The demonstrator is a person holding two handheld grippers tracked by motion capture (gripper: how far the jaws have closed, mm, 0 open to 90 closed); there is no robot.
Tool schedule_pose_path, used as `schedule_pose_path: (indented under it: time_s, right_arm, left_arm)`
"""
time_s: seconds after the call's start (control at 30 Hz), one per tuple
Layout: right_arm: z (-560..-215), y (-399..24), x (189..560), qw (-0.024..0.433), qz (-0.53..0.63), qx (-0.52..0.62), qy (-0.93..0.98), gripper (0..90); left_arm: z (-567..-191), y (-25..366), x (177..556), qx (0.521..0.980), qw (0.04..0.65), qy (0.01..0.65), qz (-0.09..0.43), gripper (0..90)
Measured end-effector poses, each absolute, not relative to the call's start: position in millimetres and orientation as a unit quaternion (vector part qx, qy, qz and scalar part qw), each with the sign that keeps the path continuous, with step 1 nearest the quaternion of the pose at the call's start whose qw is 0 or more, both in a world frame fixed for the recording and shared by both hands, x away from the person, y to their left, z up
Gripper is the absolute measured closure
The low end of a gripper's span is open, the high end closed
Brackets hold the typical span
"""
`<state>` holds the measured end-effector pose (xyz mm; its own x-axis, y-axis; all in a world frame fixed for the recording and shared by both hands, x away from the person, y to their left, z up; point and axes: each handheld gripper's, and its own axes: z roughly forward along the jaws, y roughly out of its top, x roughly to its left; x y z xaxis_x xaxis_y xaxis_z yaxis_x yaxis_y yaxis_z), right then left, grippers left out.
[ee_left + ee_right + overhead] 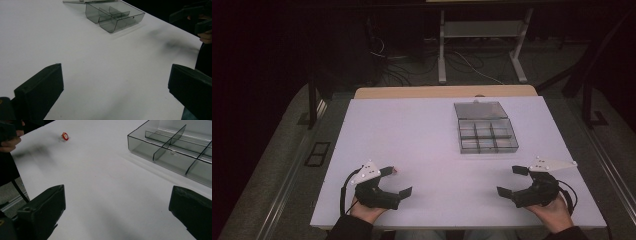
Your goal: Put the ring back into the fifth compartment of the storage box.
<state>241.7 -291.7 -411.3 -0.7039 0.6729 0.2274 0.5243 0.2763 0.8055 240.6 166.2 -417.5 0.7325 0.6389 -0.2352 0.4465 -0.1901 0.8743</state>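
Lying near the tabletop's front-left corner, just beside the wide-open, empty left gripper, a small red ring-like piece is judged light, stiff, and best pinched across its rim; right gripper likewise gapes empty.

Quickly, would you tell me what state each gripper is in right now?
Left gripper: open, holding nothing.
Right gripper: open, holding nothing.

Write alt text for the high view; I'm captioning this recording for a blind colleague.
Two hands hold black grippers, both open and empty, low over a white table: the left gripper beside a small red object, the right gripper opposite. Farther back on the right stands a clear divided box, its lid open behind it.
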Motion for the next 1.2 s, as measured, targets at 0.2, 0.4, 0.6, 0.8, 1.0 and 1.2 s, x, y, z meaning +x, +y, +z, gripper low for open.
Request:
schedule_pose_path:
  time_s: [0.2, 0.4, 0.6, 0.8, 1.0, 1.2]
  right_arm:
    - [-411.2, -291.5, 241.4, 0.080, 0.467, 0.377, 0.796, 0.3]
    - [-411.0, -291.5, 241.0, 0.079, 0.467, 0.377, 0.796, 0.3]
    - [-411.0, -291.9, 241.0, 0.080, 0.466, 0.377, 0.797, 0.3]
    - [-410.8, -293.1, 240.2, 0.081, 0.466, 0.379, 0.796, 0.3]
    - [-411.0, -293.6, 240.2, 0.080, 0.465, 0.380, 0.796, 0.3]
    - [-411.0, -294.3, 240.3, 0.082, 0.465, 0.379, 0.795, 0.3]
  left_arm:
    - [-411.1, 167.8, 241.8, 0.771, 0.524, 0.350, 0.093, 0.0]
    - [-405.3, 172.5, 244.7, 0.777, 0.515, 0.351, 0.090, 0.0]
    - [-401.1, 179.6, 249.7, 0.782, 0.509, 0.349, 0.084, 0.0]
    - [-401.0, 187.4, 255.4, 0.783, 0.502, 0.359, 0.082, 0.0]
    - [-399.7, 192.6, 261.9, 0.784, 0.494, 0.367, 0.081, 0.0]
    - [-399.6, 195.8, 270.3, 0.791, 0.481, 0.370, 0.080, 0.0]
